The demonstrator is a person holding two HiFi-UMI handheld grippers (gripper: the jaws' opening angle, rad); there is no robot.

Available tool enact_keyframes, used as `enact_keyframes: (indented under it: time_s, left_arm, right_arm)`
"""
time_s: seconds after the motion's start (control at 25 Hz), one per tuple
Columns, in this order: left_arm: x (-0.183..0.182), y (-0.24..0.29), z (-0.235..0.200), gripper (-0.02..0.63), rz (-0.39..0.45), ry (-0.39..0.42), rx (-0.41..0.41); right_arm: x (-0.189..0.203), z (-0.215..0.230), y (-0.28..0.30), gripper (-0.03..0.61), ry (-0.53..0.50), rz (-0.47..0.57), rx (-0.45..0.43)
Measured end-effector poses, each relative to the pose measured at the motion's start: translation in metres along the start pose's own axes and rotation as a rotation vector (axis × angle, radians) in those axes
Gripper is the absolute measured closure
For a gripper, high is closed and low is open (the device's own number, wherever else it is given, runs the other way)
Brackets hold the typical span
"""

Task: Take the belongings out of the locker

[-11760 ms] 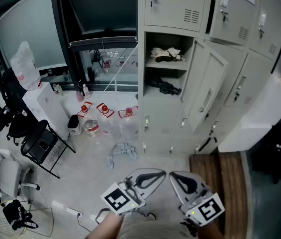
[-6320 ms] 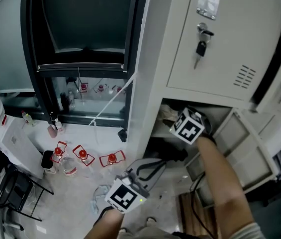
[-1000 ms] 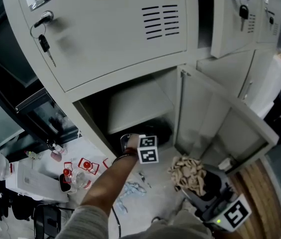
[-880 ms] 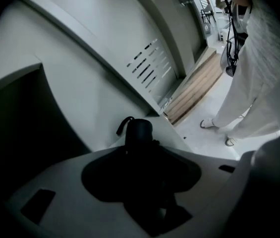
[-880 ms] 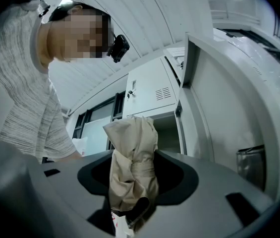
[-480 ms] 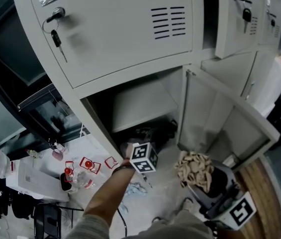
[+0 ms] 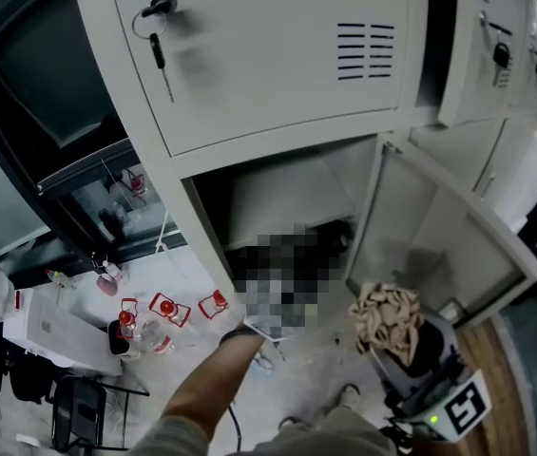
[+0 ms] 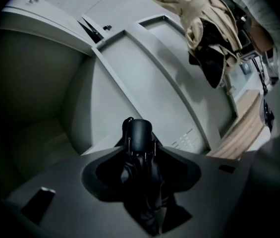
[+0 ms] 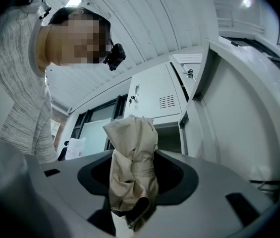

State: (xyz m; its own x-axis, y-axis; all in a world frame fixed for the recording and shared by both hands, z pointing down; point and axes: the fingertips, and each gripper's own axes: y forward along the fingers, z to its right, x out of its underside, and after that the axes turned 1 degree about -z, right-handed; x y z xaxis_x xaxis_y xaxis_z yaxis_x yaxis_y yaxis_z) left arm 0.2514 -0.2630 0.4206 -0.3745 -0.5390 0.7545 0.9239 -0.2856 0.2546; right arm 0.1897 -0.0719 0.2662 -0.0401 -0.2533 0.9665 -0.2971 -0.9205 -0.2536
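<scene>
A beige cloth [image 7: 385, 312] is pinched by the right tool [image 9: 133, 175], low at the right and clear of the locker [image 7: 278, 74]. A folded black umbrella [image 8: 140, 135] is clamped in the left tool [image 8: 140, 170] and pointed toward the open door [image 7: 439, 240]. Beyond, the lower compartment is seen open, and a key [image 7: 157, 50] is hung in the closed upper door's lock.

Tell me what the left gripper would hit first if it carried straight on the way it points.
Probably the inner face of the open locker door: the left gripper, shut on a black umbrella, points at that panel, umbrella end leading. Depth is unclear.
</scene>
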Motion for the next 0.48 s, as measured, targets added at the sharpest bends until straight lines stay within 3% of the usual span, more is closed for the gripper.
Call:
enact_keyframes:
  time_s: [0.24, 0.48]
  left_arm:
    - [-0.023, -0.025, -0.018, 0.407, 0.125, -0.14, -0.093]
    - [-0.033, -0.042, -0.038, 0.407, 0.192, -0.259, -0.147]
  right_arm:
    - [0.0, 0.004, 0.006, 0.371, 0.001, -0.002, -0.004]
    - [0.008, 0.001, 0.016, 0.371, 0.017, -0.013, -0.018]
